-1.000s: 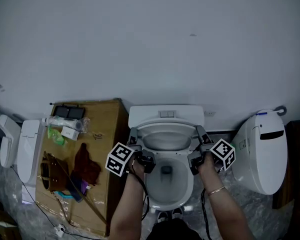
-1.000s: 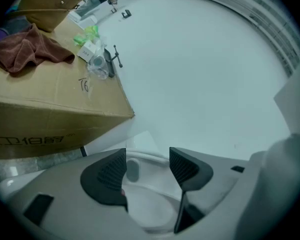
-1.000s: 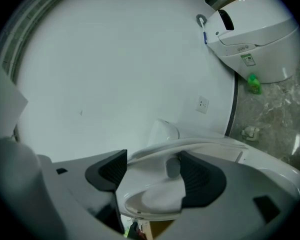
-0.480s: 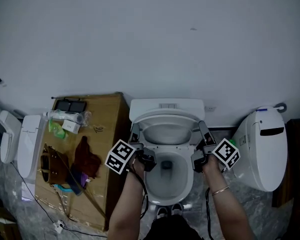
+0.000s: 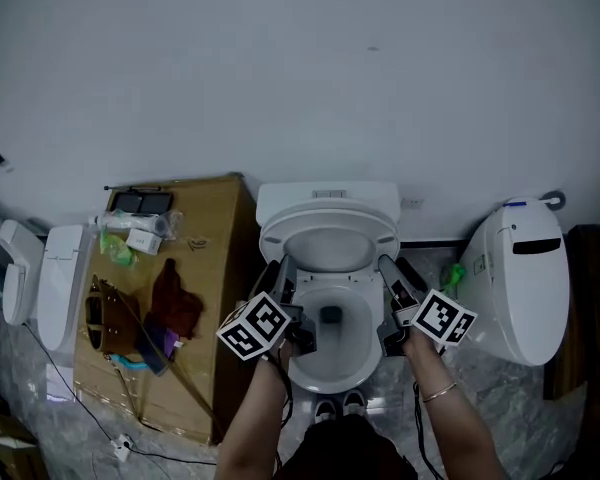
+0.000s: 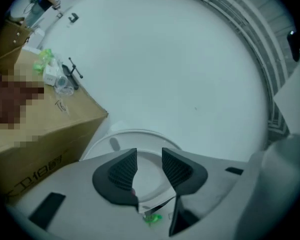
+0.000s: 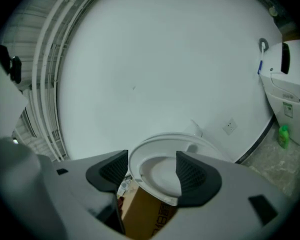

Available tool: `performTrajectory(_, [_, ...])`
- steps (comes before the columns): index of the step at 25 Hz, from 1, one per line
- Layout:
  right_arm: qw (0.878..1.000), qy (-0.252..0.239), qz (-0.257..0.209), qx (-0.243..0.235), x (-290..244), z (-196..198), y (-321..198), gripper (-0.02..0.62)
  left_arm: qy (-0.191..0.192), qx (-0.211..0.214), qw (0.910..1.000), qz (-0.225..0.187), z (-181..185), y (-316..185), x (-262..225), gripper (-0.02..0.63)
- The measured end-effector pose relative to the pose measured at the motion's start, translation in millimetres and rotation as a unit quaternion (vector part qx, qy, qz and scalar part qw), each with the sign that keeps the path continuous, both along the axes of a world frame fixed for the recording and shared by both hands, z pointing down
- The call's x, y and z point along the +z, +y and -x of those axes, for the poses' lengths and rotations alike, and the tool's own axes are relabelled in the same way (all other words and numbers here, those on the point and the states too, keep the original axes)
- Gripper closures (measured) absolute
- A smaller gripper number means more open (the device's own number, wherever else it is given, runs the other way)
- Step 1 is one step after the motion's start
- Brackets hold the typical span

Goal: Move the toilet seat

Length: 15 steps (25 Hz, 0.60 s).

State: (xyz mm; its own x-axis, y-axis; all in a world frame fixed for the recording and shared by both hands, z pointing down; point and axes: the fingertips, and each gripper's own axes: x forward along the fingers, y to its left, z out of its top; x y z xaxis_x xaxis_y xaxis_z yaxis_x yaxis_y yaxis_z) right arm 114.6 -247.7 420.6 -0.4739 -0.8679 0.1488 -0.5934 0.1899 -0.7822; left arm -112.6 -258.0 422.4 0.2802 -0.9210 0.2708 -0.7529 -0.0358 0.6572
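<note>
Right claw (image 5: 390,273) beside toilet seat (image 5: 329,218), white wall (image 5: 300,78), marbled floor (image 5: 530,423)

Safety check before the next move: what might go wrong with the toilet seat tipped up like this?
The toilet seat stands raised, yet neither left gripper nor right gripper seems clamped on it; the left jaws have just been closing on nothing. It may slam onto the bowl. The cardboard box sits close left; a swing could bump it.

Soft, even indoor light — the white wall (image 5: 300,68) reads pale blue-grey, with only faint shadows. Both gripper views bulge like a fisheye, with black corners — their near foreground is slightly blurred.
</note>
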Motion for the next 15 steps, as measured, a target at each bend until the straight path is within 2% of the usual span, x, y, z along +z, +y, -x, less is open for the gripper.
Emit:
performTrajectory(5, [0.997,0.069,-0.018,-0.03,-7.8,11.3,31.9,0.295,-0.082,0.035,0.9959,-0.013,-1.9,36.2,-8.9,0.492])
performTrajectory(12, [0.989,0.144,-0.031,-0.025,-17.7,15.0,77.4,0.513,-0.172,0.08,0.9811,-0.039,-4.1,80.4,-30.6,0.512])
performTrajectory(15, [0.986,0.162,-0.034,-0.021,-24.6,14.3,96.3,0.565,-0.189,0.095,0.9763,-0.046,-8.0,99.6,-37.9,0.52])
